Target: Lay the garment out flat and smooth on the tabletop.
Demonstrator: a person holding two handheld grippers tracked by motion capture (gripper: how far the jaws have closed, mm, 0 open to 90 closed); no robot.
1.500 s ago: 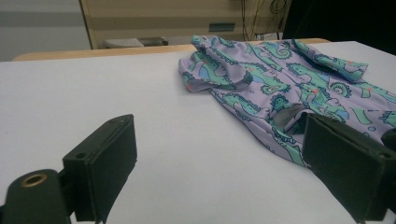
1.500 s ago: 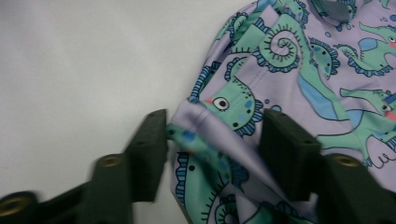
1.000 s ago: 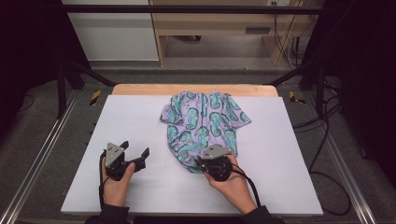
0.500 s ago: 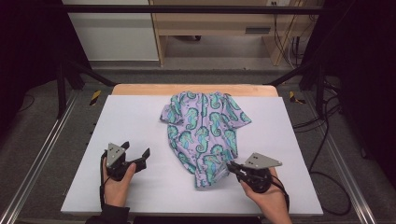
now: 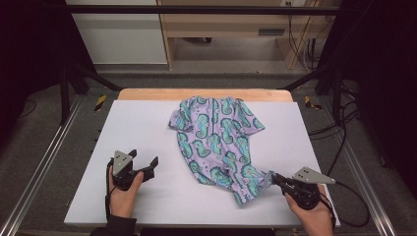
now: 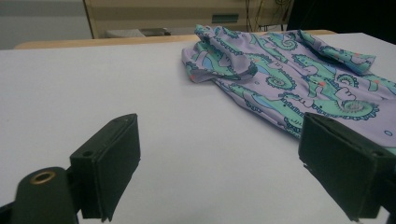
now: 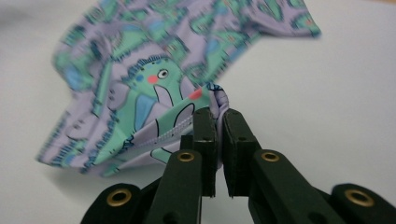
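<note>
One shirt (image 5: 216, 140), lilac with teal seahorses, crumpled on the worktop (image 5: 147, 123).
Right gripper (image 5: 273, 178) pinches its hem near the front right corner; left gripper (image 5: 147, 164) gapes, empty, front left.

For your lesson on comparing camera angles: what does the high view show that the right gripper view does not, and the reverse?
High view alone: the left gripper open on the white table, and the shirt's full spread. Right gripper view alone: the jaws pressed together on a bunched hem corner, stitching visible. Both: the seahorse-print shirt pinched by the right gripper on the table.
</note>
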